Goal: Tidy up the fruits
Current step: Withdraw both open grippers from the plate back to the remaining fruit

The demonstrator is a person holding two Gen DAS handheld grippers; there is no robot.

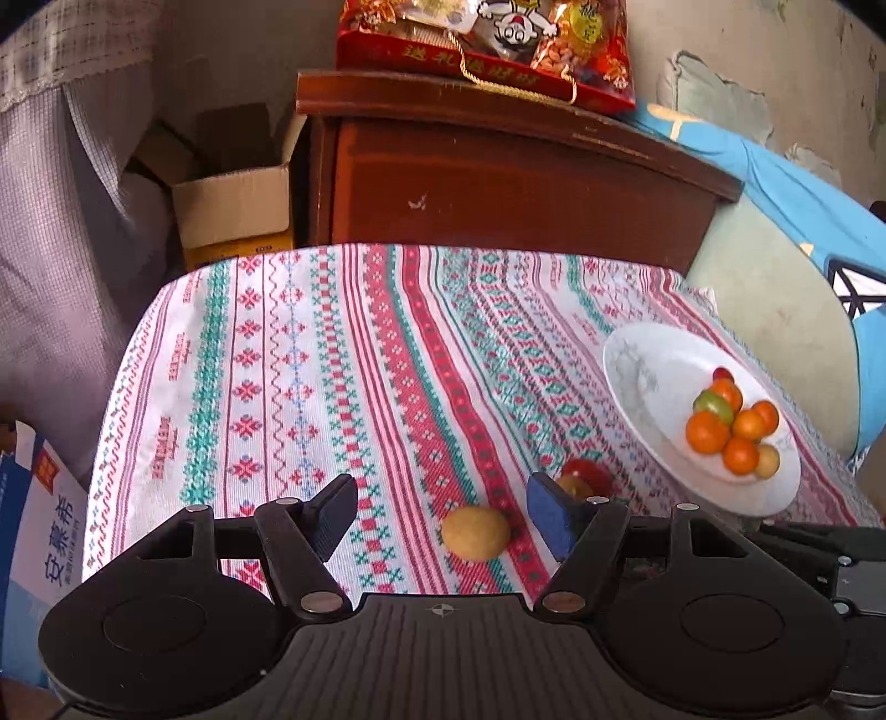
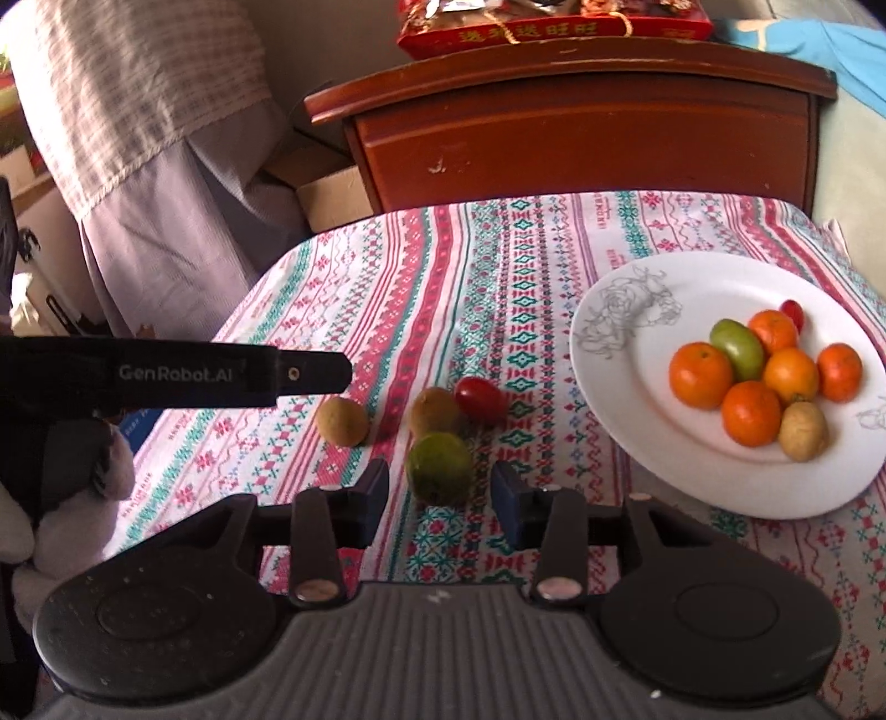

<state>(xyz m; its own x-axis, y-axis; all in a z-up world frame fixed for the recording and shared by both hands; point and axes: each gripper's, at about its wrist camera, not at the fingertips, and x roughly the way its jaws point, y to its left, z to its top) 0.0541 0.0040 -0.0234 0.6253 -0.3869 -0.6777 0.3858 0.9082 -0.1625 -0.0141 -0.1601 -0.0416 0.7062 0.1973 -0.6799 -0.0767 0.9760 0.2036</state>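
A white plate (image 2: 620, 354) at the right of the table holds several oranges, a green fruit, a tan fruit and a small red tomato; it also shows in the left wrist view (image 1: 642, 371). On the cloth lie a tan round fruit (image 2: 342, 421), a brown fruit (image 2: 434, 410), a red tomato (image 2: 480, 399) and a green round fruit (image 2: 440, 468). My right gripper (image 2: 437, 493) is open, its jaws either side of the green fruit. My left gripper (image 1: 440, 515) is open around the tan fruit (image 1: 475, 533); the red tomato (image 1: 587, 473) lies behind its right finger.
A patterned tablecloth (image 1: 332, 360) covers the table. Behind it stands a dark wooden cabinet (image 1: 498, 183) with a red snack bag (image 1: 487, 39) on top. A cardboard box (image 1: 232, 205) sits at the left. The left gripper's body (image 2: 166, 376) reaches in from the left.
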